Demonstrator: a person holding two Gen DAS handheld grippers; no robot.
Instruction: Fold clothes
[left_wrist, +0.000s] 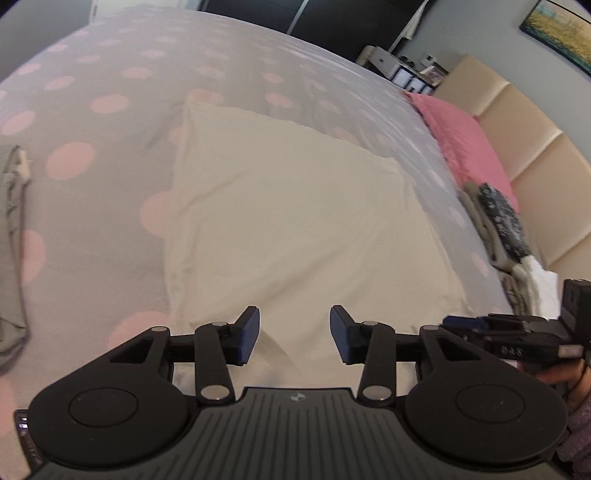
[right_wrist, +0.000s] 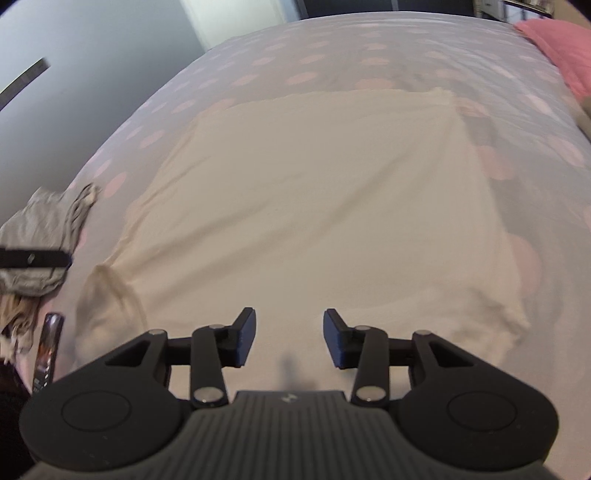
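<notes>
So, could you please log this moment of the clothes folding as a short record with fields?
surface: bed with pink-dotted cover
garment in work: cream garment, spread flat
left gripper: open, above the near edge, holding nothing
right gripper: open, above the garment, holding nothing
waiting: grey garment, crumpled on the left
done pile: folded stack near the pink pillow

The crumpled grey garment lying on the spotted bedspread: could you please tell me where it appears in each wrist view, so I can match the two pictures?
Left wrist view: the crumpled grey garment runs down the far left edge, partly cut off.
Right wrist view: it lies at the left edge, mid-height, left of the spread cream fabric garment.
Shared landmark: the cream garment fills the centre of both views, on the grey bedspread with pink dots.
</notes>
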